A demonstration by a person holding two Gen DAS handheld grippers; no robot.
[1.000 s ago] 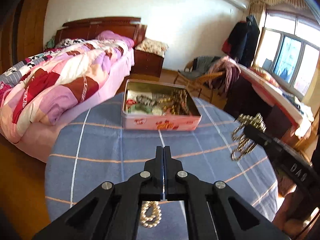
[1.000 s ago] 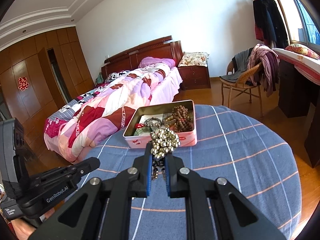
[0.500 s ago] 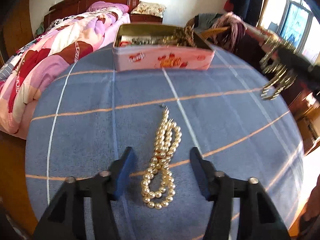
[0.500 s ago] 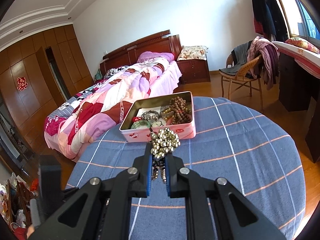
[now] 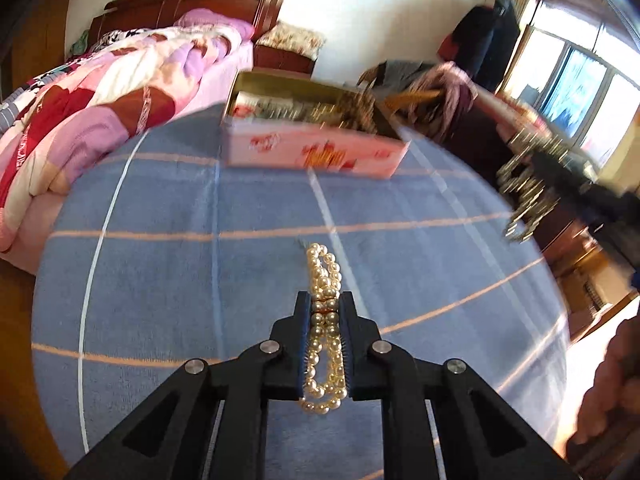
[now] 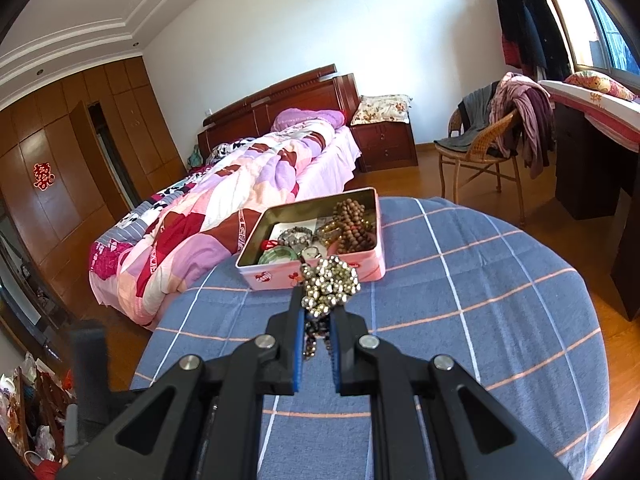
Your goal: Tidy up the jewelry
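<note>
A pearl necklace (image 5: 325, 280) lies bunched on the blue checked tablecloth (image 5: 180, 272). My left gripper (image 5: 325, 300) straddles it, its jaws closing, and the pads press on the pearls from both sides. Beyond it stands the open pink tin (image 5: 312, 156) with several pieces of jewelry inside. My right gripper (image 6: 318, 300) hovers above the cloth in front of the tin (image 6: 272, 278), shut on a cluster of gold beads (image 6: 330, 284) that bulges over its fingertips. In the left wrist view that bead cluster (image 5: 524, 200) hangs blurred at the right.
The round table's edge (image 6: 592, 320) curves away on the right. A bed with a patchwork quilt (image 6: 240, 184) runs along the left. A wicker chair with clothes (image 6: 480, 148) and a dark desk (image 6: 580, 168) stand at the back right. A hand (image 5: 612, 380) shows at the lower right.
The left gripper went from shut to wide open, sank over the pearl necklace, and has closed in on it. The right gripper kept its hold on the gold beads and barely moved.
</note>
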